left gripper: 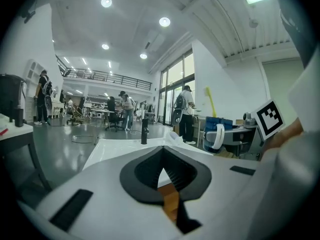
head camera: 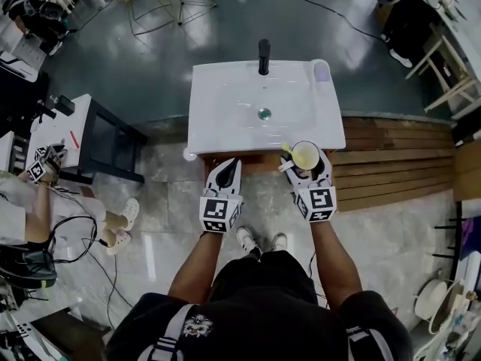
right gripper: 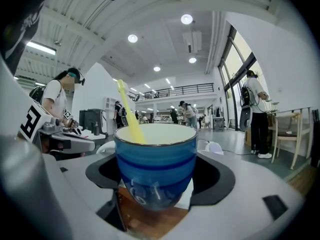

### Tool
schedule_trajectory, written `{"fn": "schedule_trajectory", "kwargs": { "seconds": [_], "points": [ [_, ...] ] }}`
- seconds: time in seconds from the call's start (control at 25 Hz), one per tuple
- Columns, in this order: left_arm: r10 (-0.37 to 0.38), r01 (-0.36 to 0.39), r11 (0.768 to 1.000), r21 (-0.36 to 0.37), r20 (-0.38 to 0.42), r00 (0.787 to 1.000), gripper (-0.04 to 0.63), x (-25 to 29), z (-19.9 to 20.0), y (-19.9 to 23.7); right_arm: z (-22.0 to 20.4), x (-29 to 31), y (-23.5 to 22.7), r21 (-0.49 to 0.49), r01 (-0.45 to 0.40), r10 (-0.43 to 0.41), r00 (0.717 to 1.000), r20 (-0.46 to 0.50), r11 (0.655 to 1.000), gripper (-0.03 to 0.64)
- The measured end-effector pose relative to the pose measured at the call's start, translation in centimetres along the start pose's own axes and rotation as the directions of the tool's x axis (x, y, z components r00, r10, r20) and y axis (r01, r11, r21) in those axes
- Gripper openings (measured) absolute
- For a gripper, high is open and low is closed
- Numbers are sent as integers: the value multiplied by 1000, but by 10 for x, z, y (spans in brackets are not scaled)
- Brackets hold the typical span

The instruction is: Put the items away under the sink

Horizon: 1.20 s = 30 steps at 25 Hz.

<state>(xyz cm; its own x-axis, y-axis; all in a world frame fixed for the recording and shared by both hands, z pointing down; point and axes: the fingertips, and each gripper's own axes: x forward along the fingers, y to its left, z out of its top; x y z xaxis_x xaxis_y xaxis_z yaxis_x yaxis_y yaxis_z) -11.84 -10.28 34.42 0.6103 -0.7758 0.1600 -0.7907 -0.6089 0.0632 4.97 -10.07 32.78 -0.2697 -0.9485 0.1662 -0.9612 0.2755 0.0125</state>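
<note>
A blue striped cup (right gripper: 155,166) with a pale inside and a yellow stick-like item (right gripper: 128,112) standing in it is held upright in my right gripper (right gripper: 156,184), which is shut on it. From the head view the cup (head camera: 305,155) hangs just in front of the white sink (head camera: 225,115), above the wooden cabinet edge (head camera: 259,162). My left gripper (head camera: 226,173) is shut with nothing in it, level with the sink's front edge, and its jaws (left gripper: 162,176) meet at the tips.
A black tap (head camera: 264,56) stands at the sink's back, a small lilac item (head camera: 322,71) at its back right corner. Wooden decking (head camera: 391,164) lies to the right. A black table (head camera: 98,138) and a seated person (head camera: 45,216) are to the left.
</note>
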Motion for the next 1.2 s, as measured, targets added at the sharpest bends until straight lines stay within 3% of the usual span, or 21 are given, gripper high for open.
{"fn": "schedule_trajectory", "kwargs": {
  "seconds": [0.64, 0.96, 1.2],
  "points": [
    [96, -96, 995, -17, 1, 995, 3, -39, -27, -59, -42, -64, 6, -14, -79, 79, 996, -30, 997, 394],
    [125, -125, 992, -27, -6, 992, 3, -47, -76, -44, -92, -52, 38, 9, -116, 117, 992, -41, 993, 394],
    [103, -102, 995, -21, 60, 993, 3, -30, -115, -26, -148, -23, 52, -1, -109, 109, 994, -26, 994, 394]
  ]
}}
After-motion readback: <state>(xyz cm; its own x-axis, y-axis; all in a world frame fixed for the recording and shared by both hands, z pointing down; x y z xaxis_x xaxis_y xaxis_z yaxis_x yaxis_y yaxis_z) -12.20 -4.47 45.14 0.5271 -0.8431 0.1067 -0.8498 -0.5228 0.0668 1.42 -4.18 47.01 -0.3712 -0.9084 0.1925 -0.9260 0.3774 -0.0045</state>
